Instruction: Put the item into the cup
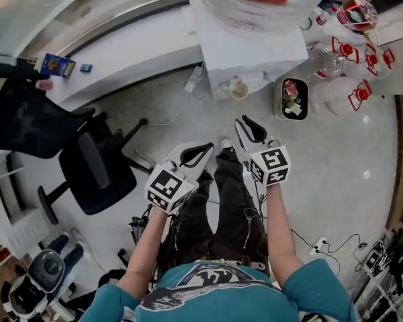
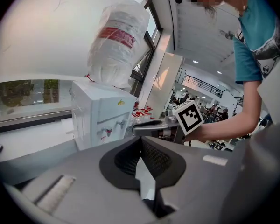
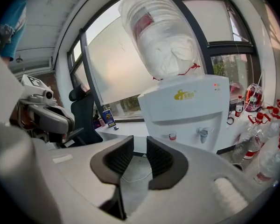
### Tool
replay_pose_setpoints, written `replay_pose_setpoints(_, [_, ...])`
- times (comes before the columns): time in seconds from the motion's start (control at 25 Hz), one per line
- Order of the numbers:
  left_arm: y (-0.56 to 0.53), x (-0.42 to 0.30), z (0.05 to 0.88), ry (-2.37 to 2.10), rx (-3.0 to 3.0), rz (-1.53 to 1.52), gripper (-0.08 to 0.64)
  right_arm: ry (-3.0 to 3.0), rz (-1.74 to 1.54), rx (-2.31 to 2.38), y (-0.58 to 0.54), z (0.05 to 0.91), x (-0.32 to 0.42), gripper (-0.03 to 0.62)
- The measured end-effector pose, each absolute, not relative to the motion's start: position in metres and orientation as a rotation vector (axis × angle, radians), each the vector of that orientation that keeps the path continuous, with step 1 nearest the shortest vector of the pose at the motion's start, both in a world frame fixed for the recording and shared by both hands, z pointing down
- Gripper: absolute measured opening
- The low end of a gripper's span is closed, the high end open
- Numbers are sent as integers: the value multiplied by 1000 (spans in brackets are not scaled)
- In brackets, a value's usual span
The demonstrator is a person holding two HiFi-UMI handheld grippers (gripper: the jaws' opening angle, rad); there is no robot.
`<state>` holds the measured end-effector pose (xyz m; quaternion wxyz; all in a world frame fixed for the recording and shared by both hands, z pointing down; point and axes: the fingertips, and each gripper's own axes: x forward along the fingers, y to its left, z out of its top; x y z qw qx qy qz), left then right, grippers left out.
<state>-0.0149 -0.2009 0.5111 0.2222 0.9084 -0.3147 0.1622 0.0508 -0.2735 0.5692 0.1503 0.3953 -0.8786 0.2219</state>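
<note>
I see no loose item in any view. A small round pale cup-like thing (image 1: 238, 89) sits at the front of the white water dispenser (image 1: 255, 42), below its taps (image 3: 203, 134). Both grippers hang in the air above the floor, short of the dispenser. My left gripper (image 1: 208, 147) (image 2: 141, 141) is shut, its pad tips touching, with nothing between them. My right gripper (image 1: 245, 121) (image 3: 140, 146) is open by a narrow gap and empty. The right gripper's marker cube (image 2: 190, 117) shows in the left gripper view.
A big upturned water bottle (image 3: 161, 36) tops the dispenser. To its right stand a bin with rubbish (image 1: 294, 98) and several clear bottles with red handles (image 1: 359, 72). Black office chairs (image 1: 97, 170) stand at the left. Cables (image 1: 164, 123) lie on the floor. A blue box (image 1: 57, 64) rests on the sill.
</note>
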Motion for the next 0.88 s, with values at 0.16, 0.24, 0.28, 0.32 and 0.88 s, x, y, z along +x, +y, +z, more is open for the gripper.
replay_pose_setpoints(0.16, [-185, -28, 497, -888, 2507, 454, -2, -2509, 582, 1127, -255, 549, 58, 87])
replay_pose_setpoints(0.24, [-178, -32, 490, -890, 2515, 456, -2, -2513, 572, 1132, -248, 537, 62, 87])
replay_pose_setpoints(0.28, [-175, -32, 486, -885, 2516, 461, -2, -2518, 569, 1130, -244, 531, 63, 86])
replay_pose_setpoints(0.32, [-171, -33, 482, -879, 2517, 466, -2, -2522, 564, 1126, -240, 525, 63, 85])
replay_pose_setpoints(0.88, [-123, -40, 450, -812, 2572, 409, -2, -2569, 482, 1142, -182, 464, 36, 84])
